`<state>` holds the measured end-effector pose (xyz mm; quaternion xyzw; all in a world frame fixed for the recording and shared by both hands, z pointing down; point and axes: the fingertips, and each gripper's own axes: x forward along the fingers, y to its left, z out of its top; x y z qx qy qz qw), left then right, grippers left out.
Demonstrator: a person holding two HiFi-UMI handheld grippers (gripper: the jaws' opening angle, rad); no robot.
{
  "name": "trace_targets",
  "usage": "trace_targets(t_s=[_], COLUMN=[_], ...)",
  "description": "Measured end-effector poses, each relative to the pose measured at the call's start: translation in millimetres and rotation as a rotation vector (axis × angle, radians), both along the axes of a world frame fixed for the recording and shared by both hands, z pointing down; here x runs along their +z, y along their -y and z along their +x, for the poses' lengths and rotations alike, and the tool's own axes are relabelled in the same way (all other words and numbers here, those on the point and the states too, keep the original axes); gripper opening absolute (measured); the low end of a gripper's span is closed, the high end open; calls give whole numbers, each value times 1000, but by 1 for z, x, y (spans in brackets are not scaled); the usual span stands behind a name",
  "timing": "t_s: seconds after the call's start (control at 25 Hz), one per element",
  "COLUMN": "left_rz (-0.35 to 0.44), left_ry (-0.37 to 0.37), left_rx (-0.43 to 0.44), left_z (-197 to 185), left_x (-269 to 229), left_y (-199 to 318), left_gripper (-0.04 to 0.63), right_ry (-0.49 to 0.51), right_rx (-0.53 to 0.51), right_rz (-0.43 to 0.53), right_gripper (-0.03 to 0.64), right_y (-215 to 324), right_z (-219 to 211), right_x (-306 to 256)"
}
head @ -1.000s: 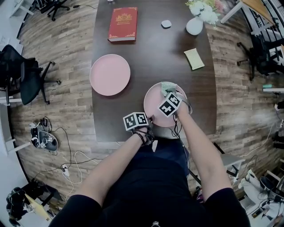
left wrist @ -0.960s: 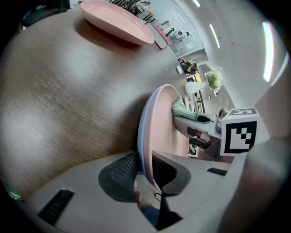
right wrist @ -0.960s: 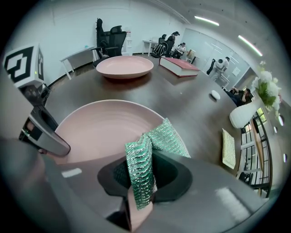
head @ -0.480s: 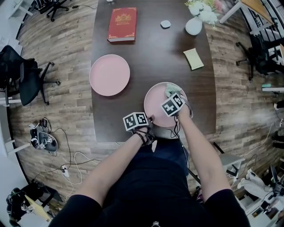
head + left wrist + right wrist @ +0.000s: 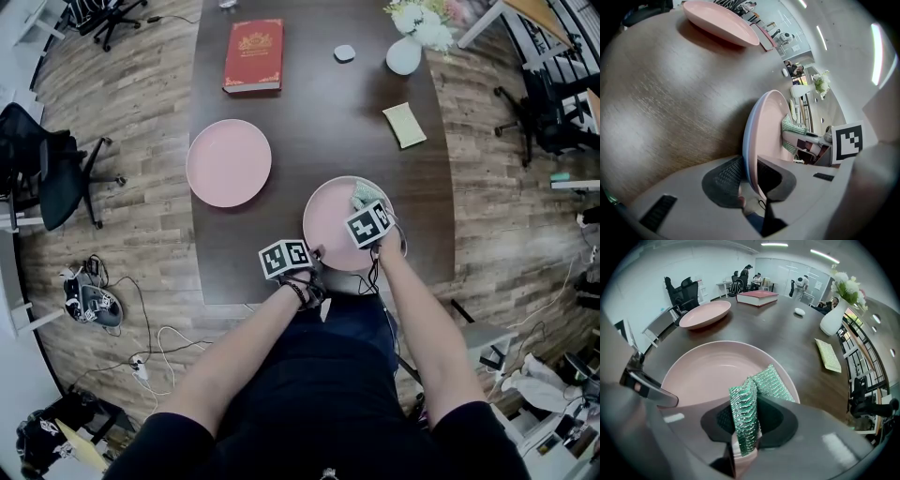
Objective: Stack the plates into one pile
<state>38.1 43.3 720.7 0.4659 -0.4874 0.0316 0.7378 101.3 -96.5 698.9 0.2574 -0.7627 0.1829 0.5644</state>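
Jaws of left gripper (image 5: 750, 179) clenched on near rim of pink plate (image 5: 330, 221), which sits at tabletop's (image 5: 319, 103) near edge. Right gripper (image 5: 747, 425) jaws pinch green scouring pad (image 5: 771, 380) — held over that plate's right side. Second pink plate (image 5: 229, 162) lies well apart, by left edge.

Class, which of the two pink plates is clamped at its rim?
The near plate, held by the left gripper; the far plate lies untouched.

An office: swivel chairs (image 5: 49, 167) stand beside a long meeting table (image 5: 319, 112).
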Motion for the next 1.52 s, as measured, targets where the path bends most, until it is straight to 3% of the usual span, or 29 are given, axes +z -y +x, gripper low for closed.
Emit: trace_targets(t_s=[0.4,0.64,0.96,1.52], left_rz=[2,2,2,-2], left_ry=[-9,-22,-35,-41], left_rx=[45,95,96,102], left_z=[2,4,6,8], left_x=[0,-1,1,0], left_y=[0,0,1,0], left_gripper=[57,58,61,63], right_ry=[-16,-34,-15,24], right_rx=[-49,-149,-342,-589], right_rz=[6,10,17,23], right_gripper=[84,86,86,86], right_y=[0,1,-2,-19], right_z=[0,-11,-31,-51], right_x=[1,3,4,1])
